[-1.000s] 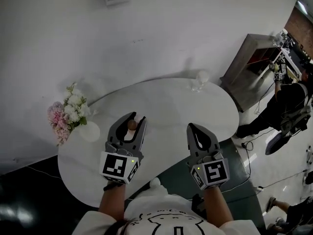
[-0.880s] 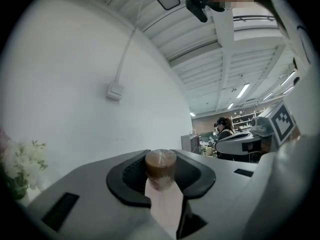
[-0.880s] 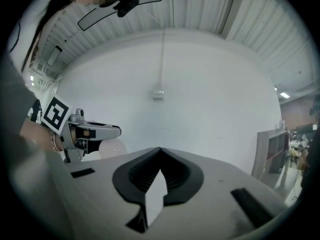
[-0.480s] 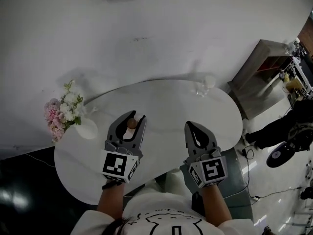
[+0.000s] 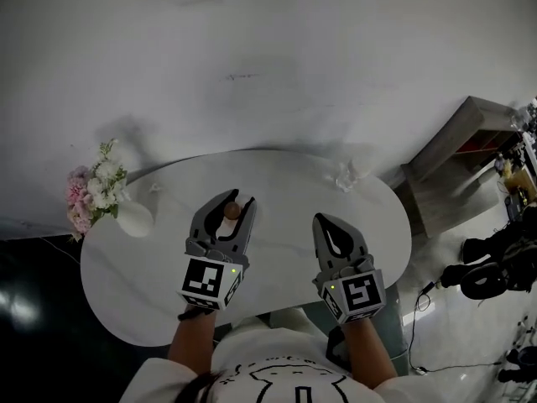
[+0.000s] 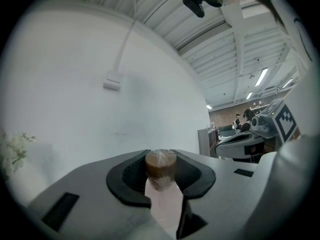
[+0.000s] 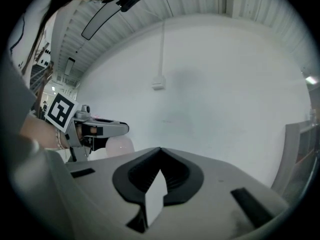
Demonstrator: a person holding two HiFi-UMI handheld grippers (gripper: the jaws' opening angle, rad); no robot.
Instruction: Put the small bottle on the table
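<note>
While left hand-held gripper (image 5: 235, 198) clamps small bottle (image 6: 160, 168), right hand-held gripper (image 5: 324, 220) closed, empty; table (image 5: 277, 179): head view only.

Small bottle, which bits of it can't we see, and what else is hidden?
Small bottle: lower body hidden, head view and left gripper view, by the left hand-held gripper shut on it.
Clear glass item at the far edge of the table, head view: too small to name.
Its near edge, head view: covered by the person's arms.
</note>
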